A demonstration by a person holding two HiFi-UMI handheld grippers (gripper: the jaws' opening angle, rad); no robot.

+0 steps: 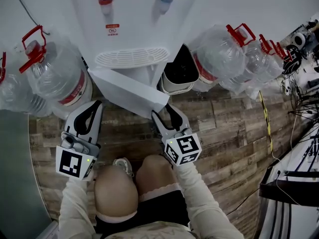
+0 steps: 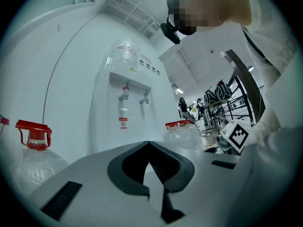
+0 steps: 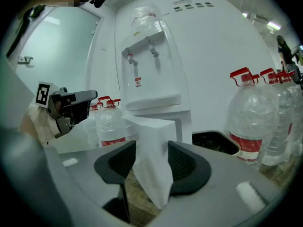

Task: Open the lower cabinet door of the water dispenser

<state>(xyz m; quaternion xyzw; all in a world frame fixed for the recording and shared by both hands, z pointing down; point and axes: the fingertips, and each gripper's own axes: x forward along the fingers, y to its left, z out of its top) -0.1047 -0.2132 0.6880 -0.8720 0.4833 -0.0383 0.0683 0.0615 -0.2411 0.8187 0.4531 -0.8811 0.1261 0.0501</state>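
The right gripper (image 1: 160,112) is clamping the free edge of the lower cabinet door (image 1: 127,91), its pads pressing on both faces of the white panel. The door is standing swung out from the foot of the water dispenser (image 1: 132,29), at the far edge of the wooden floor (image 1: 234,128). The left gripper (image 1: 97,103) is hovering near the door's left face, jaws together and gripping nothing. Large water bottles (image 1: 60,76) are standing along that far edge on both sides of the dispenser.
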